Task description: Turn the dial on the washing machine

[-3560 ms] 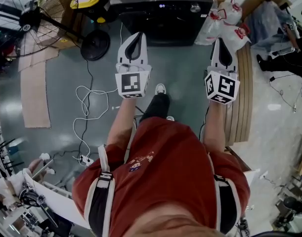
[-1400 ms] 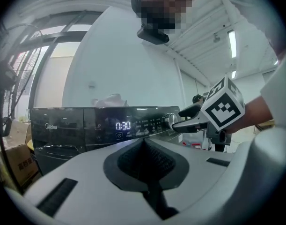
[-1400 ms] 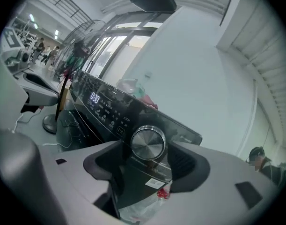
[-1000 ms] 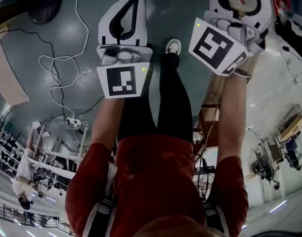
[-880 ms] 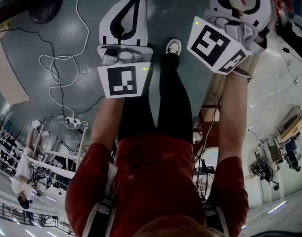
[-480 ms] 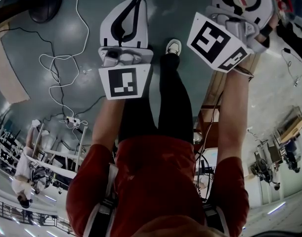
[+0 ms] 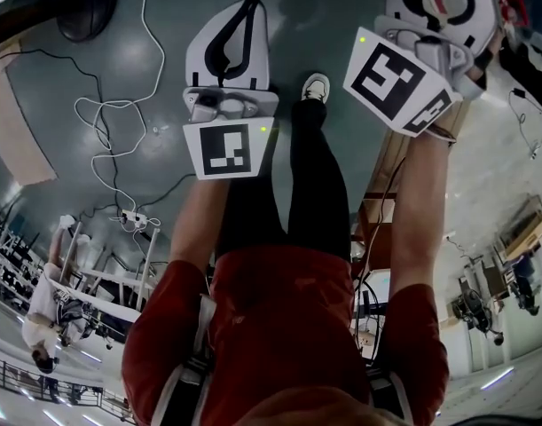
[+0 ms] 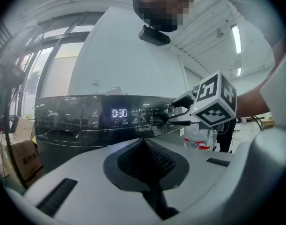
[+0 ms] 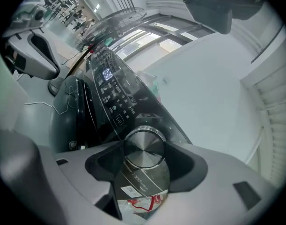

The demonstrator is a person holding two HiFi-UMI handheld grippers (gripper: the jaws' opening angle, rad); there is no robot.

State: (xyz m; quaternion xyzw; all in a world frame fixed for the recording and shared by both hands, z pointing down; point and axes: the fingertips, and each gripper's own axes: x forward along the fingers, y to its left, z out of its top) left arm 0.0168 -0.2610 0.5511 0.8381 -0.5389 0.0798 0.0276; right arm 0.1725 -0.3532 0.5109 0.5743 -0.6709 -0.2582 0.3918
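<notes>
Now our right gripper (image 9: 143, 147) has its jaws pinching the round metal dial (image 9: 143, 153), one pad on each side. The dial sits at the right end of the washing machine's (image 8: 72, 123) dark panel. Our left gripper (image 7: 249, 7) faces the panel without touching it, jaws pressed together on nothing.

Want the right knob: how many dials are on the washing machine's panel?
1: the metal dial at the control panel's end, held between the right gripper's jaws. That gripper could hide another.
</notes>
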